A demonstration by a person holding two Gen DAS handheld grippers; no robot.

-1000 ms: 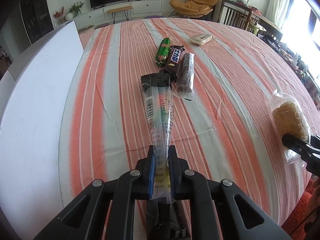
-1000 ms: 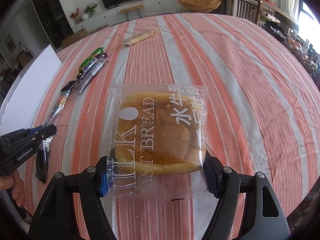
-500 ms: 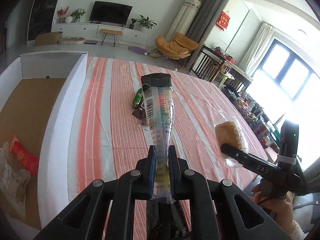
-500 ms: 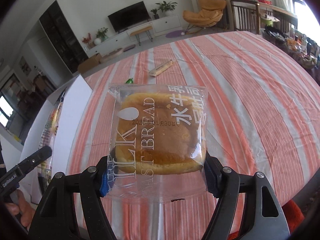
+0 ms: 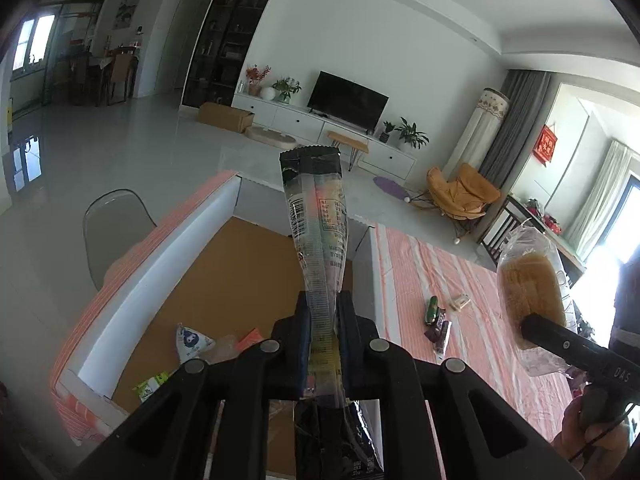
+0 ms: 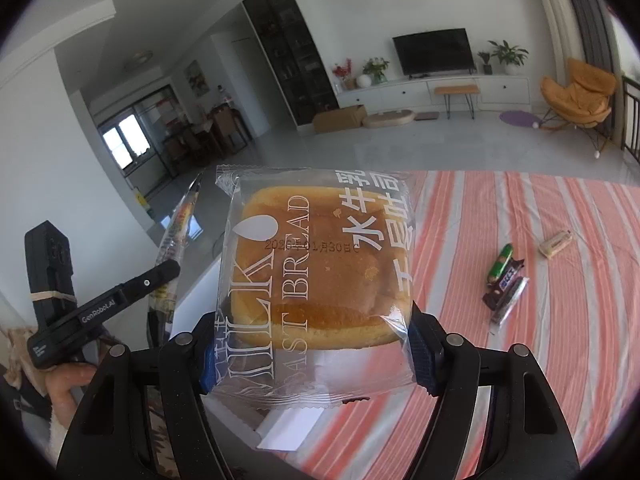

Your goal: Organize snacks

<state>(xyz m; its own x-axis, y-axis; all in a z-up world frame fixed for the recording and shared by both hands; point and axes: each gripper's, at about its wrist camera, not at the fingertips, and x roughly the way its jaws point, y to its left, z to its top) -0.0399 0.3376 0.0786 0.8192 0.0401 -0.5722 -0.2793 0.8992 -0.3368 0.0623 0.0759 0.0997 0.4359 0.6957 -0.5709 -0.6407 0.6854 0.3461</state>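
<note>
My left gripper (image 5: 323, 344) is shut on a long clear snack sleeve with a black top (image 5: 318, 224), held upright above the white cardboard box (image 5: 152, 280). My right gripper (image 6: 310, 354) is shut on a clear bag of milk toast bread (image 6: 320, 276), held in the air to the right of the box; the bread also shows in the left wrist view (image 5: 530, 296). The sleeve and left gripper show at the left of the right wrist view (image 6: 176, 232).
The box holds several snacks, among them a white triangular pack (image 5: 191, 342), a red pack (image 5: 248, 338) and a green-white pack (image 5: 152, 384). On the striped tablecloth (image 6: 560, 360) lie a green roll (image 6: 502, 262), dark bars (image 6: 506, 288) and a pale pack (image 6: 555, 243).
Both grippers lifted their snacks off the table and swung left; the left one now hangs over the open box, the right one beside it.
</note>
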